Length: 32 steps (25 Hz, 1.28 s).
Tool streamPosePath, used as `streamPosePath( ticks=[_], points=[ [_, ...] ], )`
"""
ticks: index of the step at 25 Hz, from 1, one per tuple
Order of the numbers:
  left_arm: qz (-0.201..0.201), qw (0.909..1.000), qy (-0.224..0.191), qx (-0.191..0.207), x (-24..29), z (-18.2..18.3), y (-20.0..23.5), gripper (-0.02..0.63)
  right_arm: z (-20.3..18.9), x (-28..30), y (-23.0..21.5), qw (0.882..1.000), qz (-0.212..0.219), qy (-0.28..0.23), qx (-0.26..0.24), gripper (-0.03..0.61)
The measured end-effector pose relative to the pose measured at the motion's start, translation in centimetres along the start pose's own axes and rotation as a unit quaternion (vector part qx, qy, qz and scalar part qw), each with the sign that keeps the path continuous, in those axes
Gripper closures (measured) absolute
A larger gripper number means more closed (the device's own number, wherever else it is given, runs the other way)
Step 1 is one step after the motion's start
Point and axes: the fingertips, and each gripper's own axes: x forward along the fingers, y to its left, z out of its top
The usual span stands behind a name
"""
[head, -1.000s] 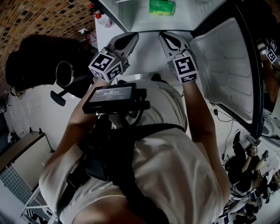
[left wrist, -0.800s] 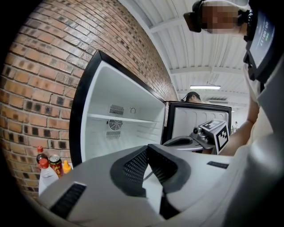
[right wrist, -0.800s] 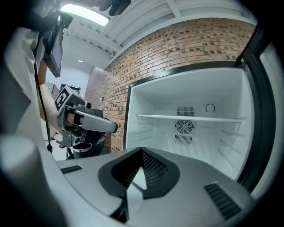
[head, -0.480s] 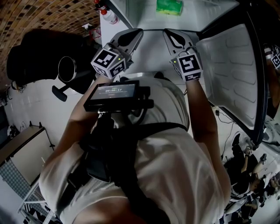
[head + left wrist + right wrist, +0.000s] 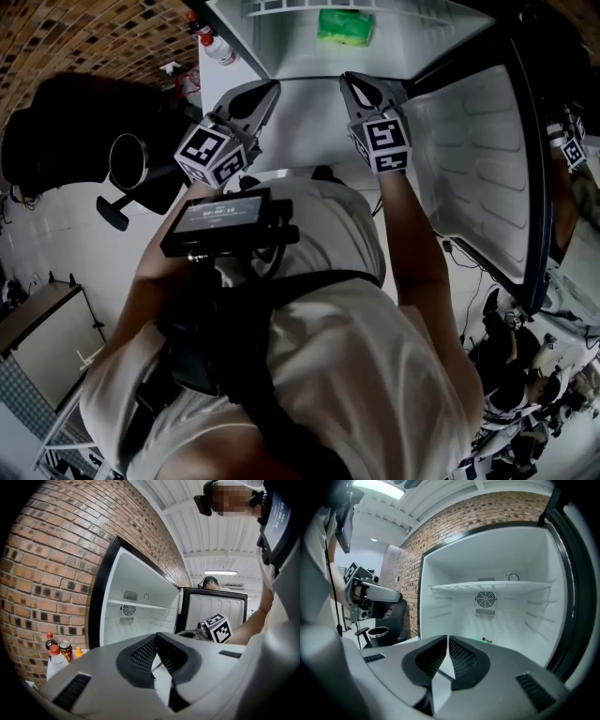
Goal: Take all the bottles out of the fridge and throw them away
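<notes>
We keep our left claw [image 5: 272,84] clenched and empty, our right claw [image 5: 348,78] just cracking apart, empty, before the open fridge [image 5: 281,37]

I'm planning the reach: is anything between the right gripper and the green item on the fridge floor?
Nothing visible does. The fridge door is swung wide; only bare white fridge floor lies between the right gripper, whose empty jaws have just been opening slightly, and the green item.
</notes>
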Motion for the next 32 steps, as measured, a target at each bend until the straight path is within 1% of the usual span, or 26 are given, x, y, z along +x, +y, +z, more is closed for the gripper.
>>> streamPosePath(
  ticks=[3, 5, 6, 9, 11, 16, 20, 23, 24, 25, 28, 30, 32],
  points=[
    [0.006, 1.0, 0.007, -0.004, -0.6, -0.7, 0.1, 0.611, -2.3, 1.5, -2.1, 1.0, -0.015, 0.025, 0.009, 0.546],
    [0.011, 0.9998, 0.014, -0.001, -1.1, -1.3, 0.1, 0.611, -3.8, 2.8, -3.5, 0.999, -0.02, 0.037, 0.022, 0.442],
    [0.017, 0.9997, 0.016, -0.003, -1.3, -1.5, 0.3, 0.611, -4.4, 3.5, -4.2, 0.998, -0.025, 0.045, 0.027, 0.417],
    [0.037, 0.9991, 0.017, -0.012, -2.3, -1.4, 1.2, 0.611, -5.9, 5.7, -6.9, 0.996, -0.048, 0.07, 0.04, 0.416],
    [0.054, 0.9983, 0.016, -0.015, -3.3, -1.2, 1.7, 0.611, -6.9, 7.0, -9.0, 0.992, -0.069, 0.086, 0.061, 0.417],
    [0.111, 0.9933, 0.022, -0.021, -6.6, -1.5, 2.8, 0.611, -9.2, 9.7, -13.7, 0.977, -0.122, 0.124, 0.121, 0.417],
    [0.146, 0.9887, 0.023, -0.028, -8.9, -1.9, 3.6, 0.611, -10.9, 11.3, -15.1, 0.968, -0.134, 0.138, 0.16, 0.416],
    [0.162, 0.986, 0.022, -0.031, -10.3, -2.5, 4.0, 0.611, -11.4, 12.2, -14.9, 0.968, -0.121, 0.141, 0.167, 0.421],
    [0.166, 0.9853, 0.022, -0.032, -10.6, -2.6, 4.1, 0.611, -11.6, 12.4, -14.8, 0.969, -0.117, 0.144, 0.166, 0.47],
    [0.168, 0.985, 0.02, -0.032, -10.9, -2.7, 4.2, 0.611, -11.8, 12.6, -14.7, 0.969, -0.115, 0.149, 0.163, 0.48],
    [0.167, 0.9853, 0.015, -0.032, -10.7, -2.5, 4.4, 0.611, -11.3, 13.0, -14.6, 0.972, -0.11, 0.148, 0.145, 0.559],
    [0.165, 0.9854, 0.019, -0.034, -10.4, -2.7, 4.6, 0.611, -10.5, 13.0, -14.3, 0.975, -0.106, 0.136, 0.141, 0.569],
    [0.16, 0.9863, 0.023, -0.034, -10.0, -2.8, 4.4, 0.611, -9.7, 12.4, -13.9, 0.976, -0.102, 0.118, 0.149, 0.572]
  ],
)
